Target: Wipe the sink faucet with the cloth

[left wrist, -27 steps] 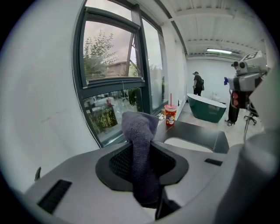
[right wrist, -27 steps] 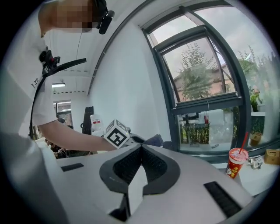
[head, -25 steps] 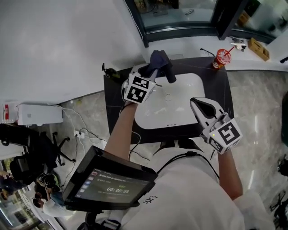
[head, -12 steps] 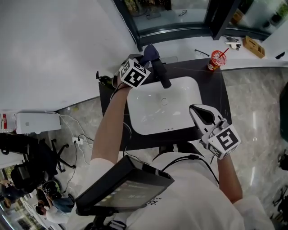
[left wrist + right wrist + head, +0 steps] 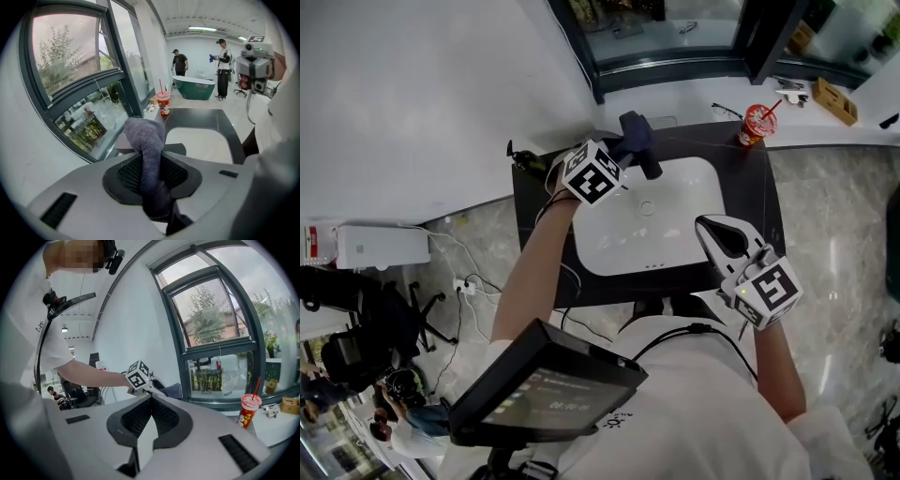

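Observation:
A black faucet stands at the back of the white sink basin, which is set in a black counter. My left gripper is shut on a dark grey cloth and holds it against the faucet's upper rear part. In the left gripper view the cloth sticks up from between the jaws of the left gripper and hides the faucet. My right gripper hovers over the basin's right front edge, apart from the faucet. In its own view the right gripper has its tips touching, with nothing between them.
A red cup with a straw stands at the counter's back right corner. A window sill with small items runs behind the counter. A dark tablet hangs at my chest. Two people stand far off.
The left gripper rolled and slid with the cloth toward the faucet's base, then came back forward and down along it. The right gripper stayed where it was.

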Tool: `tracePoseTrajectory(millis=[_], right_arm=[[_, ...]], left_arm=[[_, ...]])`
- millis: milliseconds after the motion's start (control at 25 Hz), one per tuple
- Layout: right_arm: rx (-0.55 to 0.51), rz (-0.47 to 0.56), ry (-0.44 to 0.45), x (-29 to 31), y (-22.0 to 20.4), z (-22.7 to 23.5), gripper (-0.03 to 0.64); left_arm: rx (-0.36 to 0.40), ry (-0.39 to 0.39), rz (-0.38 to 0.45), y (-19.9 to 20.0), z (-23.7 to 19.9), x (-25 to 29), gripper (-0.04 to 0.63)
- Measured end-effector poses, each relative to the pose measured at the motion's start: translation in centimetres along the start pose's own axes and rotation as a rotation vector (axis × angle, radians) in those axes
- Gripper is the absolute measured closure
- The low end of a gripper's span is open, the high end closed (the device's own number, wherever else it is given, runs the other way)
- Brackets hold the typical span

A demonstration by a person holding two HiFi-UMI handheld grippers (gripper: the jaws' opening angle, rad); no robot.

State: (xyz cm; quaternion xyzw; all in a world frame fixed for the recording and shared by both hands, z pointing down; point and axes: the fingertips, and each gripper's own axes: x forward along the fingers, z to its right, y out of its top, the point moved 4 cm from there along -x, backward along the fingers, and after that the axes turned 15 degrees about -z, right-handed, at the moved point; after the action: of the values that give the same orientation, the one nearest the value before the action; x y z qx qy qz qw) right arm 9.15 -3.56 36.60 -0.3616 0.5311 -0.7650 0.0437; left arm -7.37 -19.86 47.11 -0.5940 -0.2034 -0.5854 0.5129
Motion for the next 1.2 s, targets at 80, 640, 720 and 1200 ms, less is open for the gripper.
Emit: tracePoseTrajectory(millis=[80,640,720,1200], right_arm=[[-0.002,0.003,0.005,0.0,0.1,0.0,0.614],[0.005,0.01,-0.014,-0.2,0.4,1.4,0.614],[0.011,0.005,-0.021,-0.2,0.0,1.5,0.614],[0.025,0.005,-0.031,-1.1,-0.4,1.5,0.614]], left_arm=[[0.016,-0.045,0.007,0.0,1.8,-0.3,0.494],[-0.145,0.106,0.085,-0.6,-5.7,-1.5,0.494],[-0.147,0.131,0.049,-0.2,-7.1,-0.3,0.494],[-0.061,0.01,-0.029,0.0,-4.1,0.5,0.494]])
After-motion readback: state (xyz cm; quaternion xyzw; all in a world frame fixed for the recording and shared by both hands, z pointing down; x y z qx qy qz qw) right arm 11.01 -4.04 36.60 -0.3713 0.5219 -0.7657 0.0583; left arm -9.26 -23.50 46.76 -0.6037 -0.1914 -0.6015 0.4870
